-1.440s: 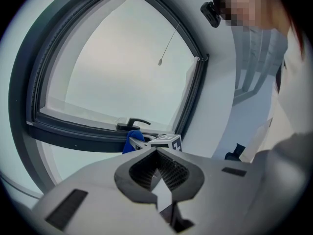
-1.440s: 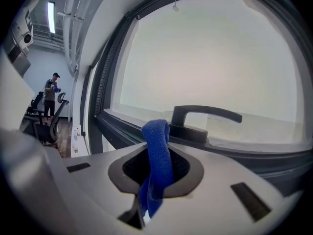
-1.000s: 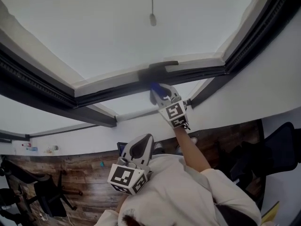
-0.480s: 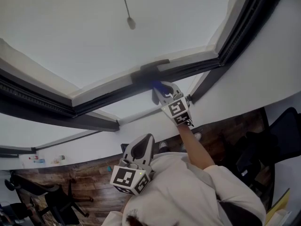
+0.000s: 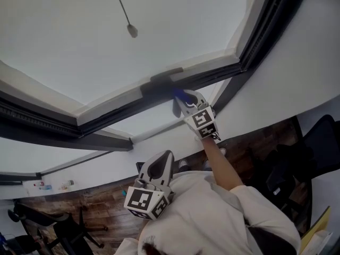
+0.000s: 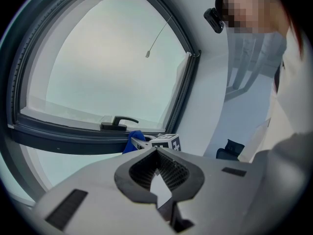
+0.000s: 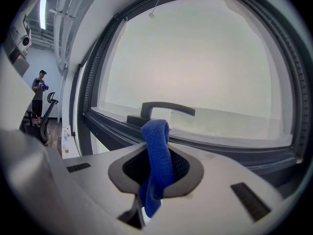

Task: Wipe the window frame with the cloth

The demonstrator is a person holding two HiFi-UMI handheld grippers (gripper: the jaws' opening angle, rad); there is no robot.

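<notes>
Pale frosted glass sits in a dark, ribbed window frame (image 5: 106,118) with a lever handle (image 5: 162,82).
Right gripper (image 5: 182,99) pinches a blue knitted cloth (image 7: 156,151), its folded tip at the frame just below the handle. Left gripper (image 6: 157,153), well below the handle, has its jaws together on nothing.

Soft window (image 5: 79,41) backlight, fisheye-warped edges

left gripper (image 5: 162,159): pale grey, marker cube (image 5: 143,202) (black-white squares) | right gripper (image 5: 182,100): same | shirt (image 5: 212,222): white

Blue cloth (image 7: 155,153), dark grey window frame (image 7: 234,152), brown wood-grain floor (image 5: 95,206).
</notes>
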